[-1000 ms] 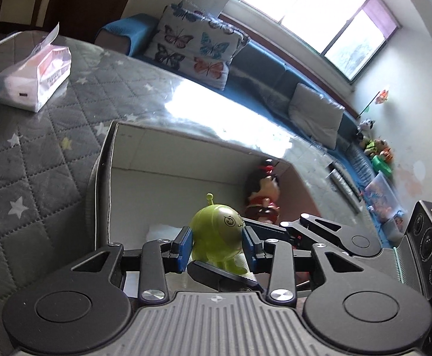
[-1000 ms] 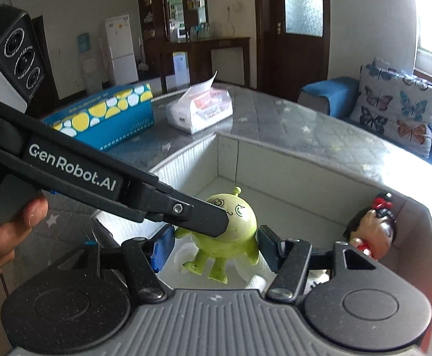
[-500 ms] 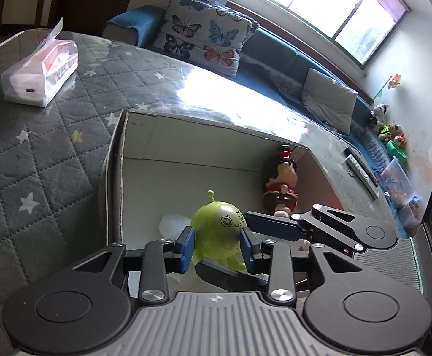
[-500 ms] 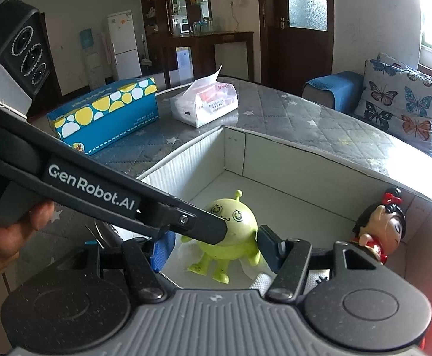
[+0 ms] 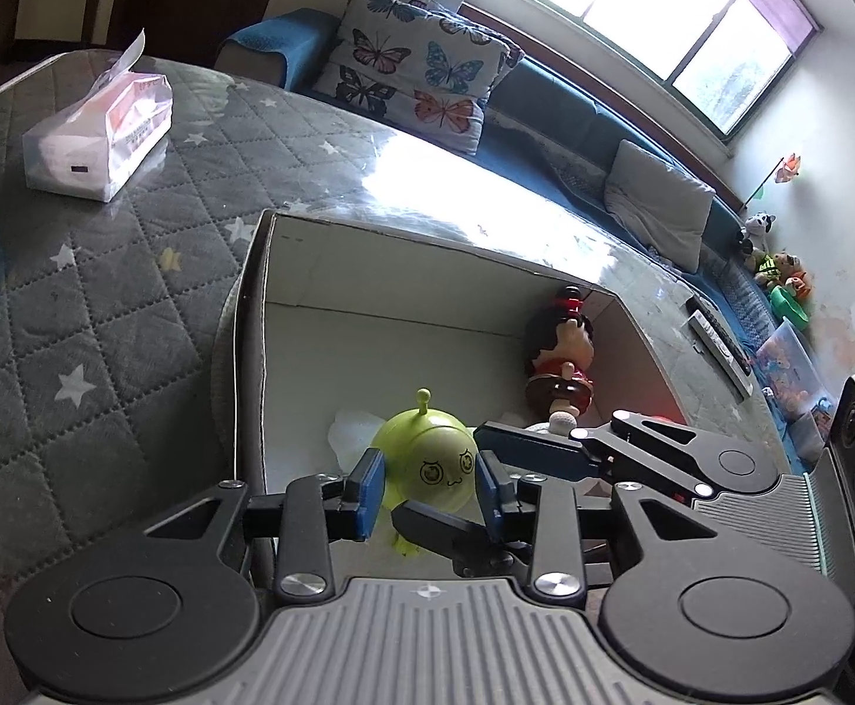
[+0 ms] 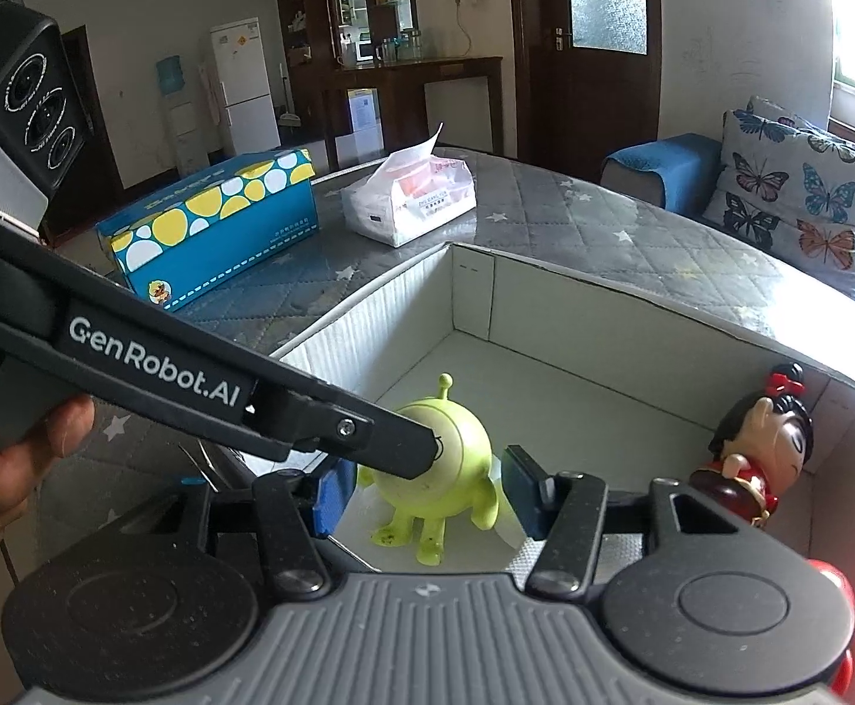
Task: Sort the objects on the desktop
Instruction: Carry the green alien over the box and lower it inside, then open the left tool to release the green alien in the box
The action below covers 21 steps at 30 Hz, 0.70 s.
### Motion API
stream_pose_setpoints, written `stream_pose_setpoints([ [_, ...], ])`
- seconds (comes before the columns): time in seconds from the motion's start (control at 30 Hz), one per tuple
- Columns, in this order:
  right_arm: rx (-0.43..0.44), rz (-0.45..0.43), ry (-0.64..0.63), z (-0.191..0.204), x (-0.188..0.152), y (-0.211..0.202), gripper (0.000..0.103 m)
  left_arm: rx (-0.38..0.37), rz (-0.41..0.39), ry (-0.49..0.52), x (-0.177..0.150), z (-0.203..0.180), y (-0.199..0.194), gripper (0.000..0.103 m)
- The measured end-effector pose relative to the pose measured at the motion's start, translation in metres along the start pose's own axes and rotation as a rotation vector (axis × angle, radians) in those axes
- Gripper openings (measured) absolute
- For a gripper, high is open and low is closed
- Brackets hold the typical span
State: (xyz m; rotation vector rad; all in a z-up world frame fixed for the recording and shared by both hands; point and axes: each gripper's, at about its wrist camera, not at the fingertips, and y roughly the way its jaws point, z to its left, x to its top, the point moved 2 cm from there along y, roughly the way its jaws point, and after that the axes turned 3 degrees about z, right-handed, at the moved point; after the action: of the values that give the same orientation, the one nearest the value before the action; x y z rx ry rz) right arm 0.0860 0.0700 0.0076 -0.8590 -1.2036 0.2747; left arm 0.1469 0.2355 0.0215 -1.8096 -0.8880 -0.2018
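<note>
A green alien toy (image 5: 430, 464) (image 6: 436, 470) stands on its feet inside an open white box (image 5: 369, 270) (image 6: 574, 305). A doll with black hair and a red dress (image 5: 562, 352) (image 6: 750, 458) stands in the box's far right corner. My left gripper (image 5: 427, 490) sits around the toy's head with small gaps at both blue pads, open. My right gripper (image 6: 427, 487) is open, wider than the toy, and straddles it from the other side. The left gripper's finger crosses the right wrist view in front of the toy.
A tissue pack (image 5: 98, 141) (image 6: 410, 200) and a blue box with yellow and white dots (image 6: 210, 229) stand on the grey quilted table (image 5: 75, 305). A remote (image 5: 718, 346) lies near the table's far right edge. A sofa with butterfly cushions (image 5: 421, 82) is behind.
Both grippers have drawn back and up a little from the box. The left pads have parted slightly from the green toy, which stays standing on the box floor.
</note>
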Motion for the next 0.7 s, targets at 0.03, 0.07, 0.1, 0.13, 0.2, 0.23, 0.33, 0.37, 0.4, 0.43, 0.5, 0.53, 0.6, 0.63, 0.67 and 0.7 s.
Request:
stream_pose_setpoints([
  [0.03, -0.002, 0.000, 0.003, 0.000, 0.000, 0.000, 0.056, -0.002, 0.000, 0.000, 0.000, 0.000, -0.001, 0.036],
  [0.07, -0.002, 0.001, 0.004, 0.000, 0.000, 0.000, 0.056, -0.004, 0.000, 0.000, 0.000, 0.000, -0.001, 0.036],
  [0.1, -0.004, 0.001, 0.005, 0.000, 0.001, 0.000, 0.056, -0.003, 0.000, 0.001, 0.000, 0.000, -0.002, 0.036],
  [0.13, -0.006, 0.003, 0.008, 0.000, 0.001, 0.001, 0.056, -0.002, 0.000, 0.000, 0.000, 0.000, -0.003, 0.036],
  [0.2, -0.005, 0.005, 0.007, 0.000, 0.000, 0.001, 0.056, -0.002, -0.003, -0.003, 0.000, 0.001, -0.005, 0.036],
  [0.23, -0.003, 0.005, 0.007, 0.001, 0.000, 0.000, 0.056, -0.002, -0.006, -0.005, 0.000, 0.001, -0.006, 0.036],
  [0.33, 0.000, 0.002, 0.010, 0.001, 0.001, 0.000, 0.056, -0.001, -0.012, -0.010, 0.000, 0.003, -0.009, 0.036],
  [0.37, -0.001, 0.001, 0.010, 0.001, 0.001, -0.001, 0.056, -0.001, -0.012, -0.012, 0.000, 0.003, -0.009, 0.036],
  [0.4, -0.002, 0.000, 0.011, 0.001, 0.001, -0.001, 0.056, 0.000, -0.013, -0.014, 0.000, 0.004, -0.010, 0.036],
  [0.43, -0.004, -0.001, 0.012, 0.001, 0.000, -0.002, 0.056, 0.000, -0.013, -0.016, 0.000, 0.004, -0.011, 0.036],
  [0.5, -0.005, -0.006, 0.015, 0.001, 0.000, -0.004, 0.056, 0.001, -0.014, -0.021, -0.001, 0.005, -0.012, 0.036],
  [0.53, -0.005, -0.009, 0.017, 0.001, -0.001, -0.005, 0.056, 0.001, -0.016, -0.021, -0.001, 0.005, -0.013, 0.036],
  [0.6, -0.011, -0.018, 0.018, 0.001, -0.002, -0.010, 0.057, -0.001, -0.023, -0.020, -0.002, 0.003, -0.016, 0.036],
  [0.63, -0.013, -0.024, 0.019, 0.001, -0.003, -0.013, 0.057, -0.003, -0.028, -0.019, -0.003, 0.002, -0.018, 0.036],
  [0.67, -0.016, -0.030, 0.020, 0.001, -0.004, -0.016, 0.059, -0.004, -0.034, -0.017, -0.003, 0.001, -0.020, 0.036],
  [0.7, -0.020, -0.037, 0.021, 0.001, -0.005, -0.020, 0.059, -0.003, -0.039, -0.014, -0.004, -0.001, -0.022, 0.036],
])
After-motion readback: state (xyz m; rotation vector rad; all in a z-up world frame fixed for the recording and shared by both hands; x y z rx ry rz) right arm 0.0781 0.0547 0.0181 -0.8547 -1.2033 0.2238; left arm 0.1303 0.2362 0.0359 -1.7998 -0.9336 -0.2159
